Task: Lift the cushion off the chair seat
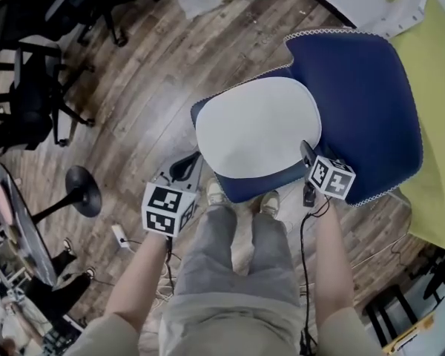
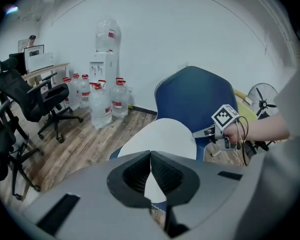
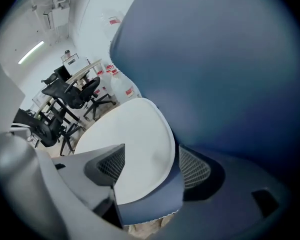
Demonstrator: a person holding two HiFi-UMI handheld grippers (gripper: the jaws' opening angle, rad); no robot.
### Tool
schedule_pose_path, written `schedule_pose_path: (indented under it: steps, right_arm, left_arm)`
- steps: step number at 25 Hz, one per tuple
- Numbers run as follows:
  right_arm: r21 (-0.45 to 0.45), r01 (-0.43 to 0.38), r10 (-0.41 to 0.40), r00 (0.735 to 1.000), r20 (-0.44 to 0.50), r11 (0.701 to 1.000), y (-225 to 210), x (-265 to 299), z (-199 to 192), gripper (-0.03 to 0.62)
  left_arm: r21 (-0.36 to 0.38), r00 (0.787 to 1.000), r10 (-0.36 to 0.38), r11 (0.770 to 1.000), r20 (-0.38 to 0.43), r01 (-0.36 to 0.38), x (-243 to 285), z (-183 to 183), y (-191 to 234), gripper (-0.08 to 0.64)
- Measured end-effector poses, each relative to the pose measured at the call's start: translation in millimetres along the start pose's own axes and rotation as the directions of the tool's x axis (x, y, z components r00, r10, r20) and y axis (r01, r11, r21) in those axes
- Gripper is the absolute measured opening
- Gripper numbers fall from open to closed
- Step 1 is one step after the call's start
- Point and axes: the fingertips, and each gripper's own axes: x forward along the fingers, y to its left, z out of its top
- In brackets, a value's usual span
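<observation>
Not yet lifted: cushion (image 1: 256,128) lies on the chair seat (image 1: 245,188), its edge between the right gripper's (image 3: 151,165) wide, ungripping fingers; left gripper's (image 2: 150,156) fingertips meet empty, short of it.

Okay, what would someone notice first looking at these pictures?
A white cushion lying on the seat of the blue chair, centre frame, stands out most. The open right gripper has its fingers either side of the cushion's edge. Water bottles cluster by the far wall.
</observation>
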Motion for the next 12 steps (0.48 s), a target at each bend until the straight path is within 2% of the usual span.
schedule_pose_path:
  steps: [5,9,12]
  right_arm:
    - [0.057,-0.009,0.011,0.999,-0.034,0.998,-15,37,-18,0.341]
    - [0.149,-0.014,0.021,0.999,-0.043,0.989,-18,55,-31,0.341]
    - [0.241,-0.046,0.055,0.998,-0.032,0.970,-15,62,-40,0.336]
  left_arm:
    - [-0.030,0.999,0.010,0.999,-0.033,-0.011,19,-29,13,0.020]
    - [-0.046,0.999,-0.006,0.999,-0.053,0.003,24,-45,18,0.020]
    - [-0.046,0.999,-0.015,0.999,-0.051,0.013,23,-53,18,0.020]
